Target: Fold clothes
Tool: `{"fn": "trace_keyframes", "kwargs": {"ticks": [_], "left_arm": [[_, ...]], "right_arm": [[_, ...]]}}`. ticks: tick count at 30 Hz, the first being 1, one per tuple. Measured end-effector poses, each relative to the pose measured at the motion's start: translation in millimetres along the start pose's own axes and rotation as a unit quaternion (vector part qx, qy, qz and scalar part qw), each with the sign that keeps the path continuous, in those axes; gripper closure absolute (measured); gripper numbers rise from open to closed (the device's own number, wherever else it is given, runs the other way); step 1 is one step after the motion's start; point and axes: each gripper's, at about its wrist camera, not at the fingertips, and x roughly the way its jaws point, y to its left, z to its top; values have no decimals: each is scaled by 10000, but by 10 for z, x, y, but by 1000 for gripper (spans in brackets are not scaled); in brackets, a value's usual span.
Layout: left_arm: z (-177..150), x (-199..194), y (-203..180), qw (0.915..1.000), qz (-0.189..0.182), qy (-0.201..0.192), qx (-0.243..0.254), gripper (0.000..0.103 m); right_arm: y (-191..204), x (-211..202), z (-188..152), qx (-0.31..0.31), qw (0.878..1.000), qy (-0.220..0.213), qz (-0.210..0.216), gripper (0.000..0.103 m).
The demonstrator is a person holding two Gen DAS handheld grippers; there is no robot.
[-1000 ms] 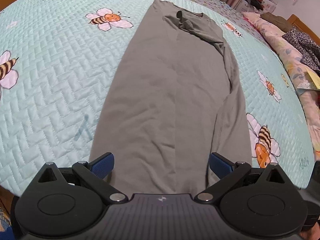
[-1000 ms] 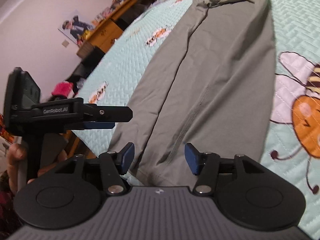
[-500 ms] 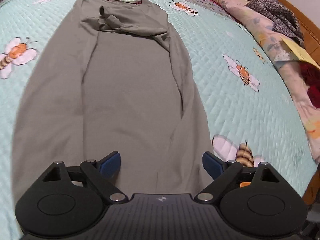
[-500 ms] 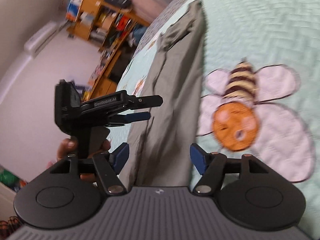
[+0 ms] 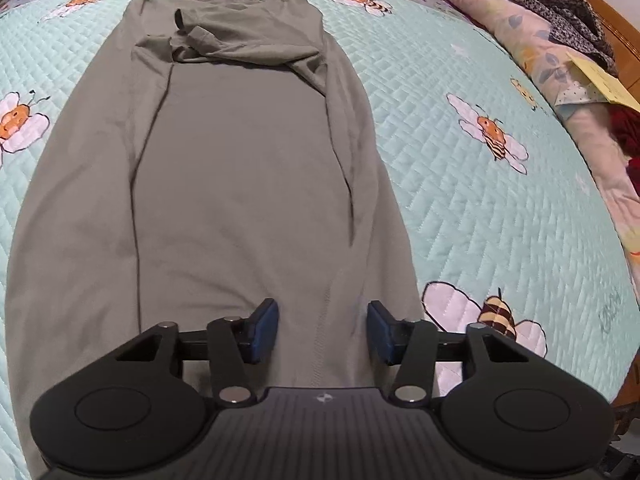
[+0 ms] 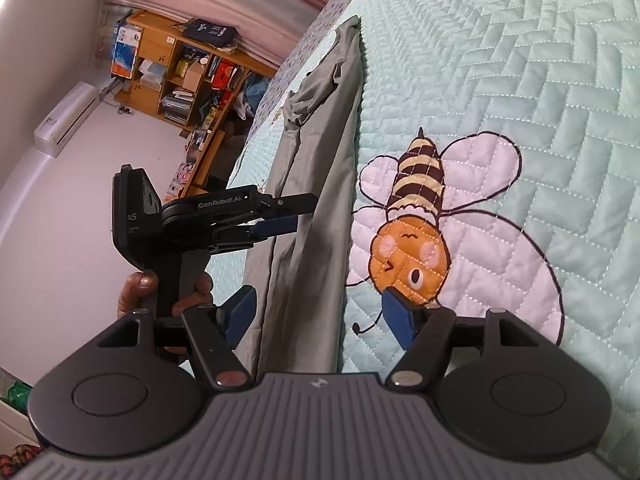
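A grey-green long-sleeved shirt [image 5: 240, 184] lies flat on the mint quilted bedspread [image 5: 480, 208], collar at the far end and both sleeves folded inward. My left gripper [image 5: 322, 330] hangs over the near hem, right of the shirt's middle. Its jaws are closing, with flat hem fabric between the blue pads [image 5: 264, 330] and not pinched. In the right wrist view the shirt [image 6: 312, 208] appears edge-on, and my right gripper [image 6: 318, 318] stands open astride its near corner by a printed bee [image 6: 412, 248]. The left gripper [image 6: 292, 214] shows there too, held by a hand [image 6: 136, 292].
A floral quilt and a pile of dark clothes [image 5: 560, 32] lie along the bed's right side, with a yellow paper [image 5: 600, 84] on them. Beyond the bed stand a cluttered wooden bookshelf [image 6: 180, 68] and a wall air conditioner [image 6: 66, 120]. The bed's near edge is just below both grippers.
My left gripper slid along the hem from the shirt's left side towards its right, and its jaws narrowed. The right gripper rolled and shifted to the shirt's right edge, with its jaws a little wider.
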Motion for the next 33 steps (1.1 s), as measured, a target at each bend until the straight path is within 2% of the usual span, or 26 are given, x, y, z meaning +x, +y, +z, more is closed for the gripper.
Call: {"fn": "trace_keyframes", "kwargs": {"ticks": [1, 2, 4, 5, 9, 15, 19, 22, 24, 26, 28, 30, 33], "left_arm": [[-5, 2, -15, 10000, 2, 1, 16, 68], [-10, -1, -19, 10000, -10, -6, 5, 81], [-20, -6, -28, 10000, -35, -21, -15, 98], [-24, -9, -32, 10000, -47, -28, -26, 101], [-59, -141, 32, 9996, 25, -264, -117, 101], [-93, -345, 219, 9978, 150, -547, -347, 101], [-123, -270, 345, 9983, -30, -329, -483, 101], [-168, -178, 384, 9984, -134, -207, -512, 99], [-195, -145, 387, 9983, -198, -196, -512, 96], [-213, -143, 397, 9981, -248, -220, -525, 89], [-227, -188, 428, 9977, -202, -279, -585, 86], [-267, -308, 450, 9973, -113, -420, -600, 84], [-383, -555, 428, 9967, -170, -640, -477, 77]], "right_arm": [[6, -2, -4, -5, 10000, -1, -1, 32], [13, -11, -4, -1, 10000, -5, -6, 32], [11, -28, -8, 21, 10000, -29, 11, 32], [13, -23, -9, 20, 10000, -33, 3, 32], [42, 53, -28, -68, 9999, 30, -96, 32], [228, 240, -136, -652, 9973, 272, -221, 32], [332, 258, -152, -966, 9946, 257, -263, 32], [428, 237, -147, -1183, 9927, 180, -118, 32], [470, 274, -150, -1179, 9920, 359, 255, 31], [404, 375, -184, -853, 9905, 816, 706, 22], [297, 479, -231, -650, 9906, 1119, 452, 22], [230, 512, -266, -730, 9889, 1279, 183, 25], [168, 438, -211, -363, 9894, 1351, 391, 25]]}}
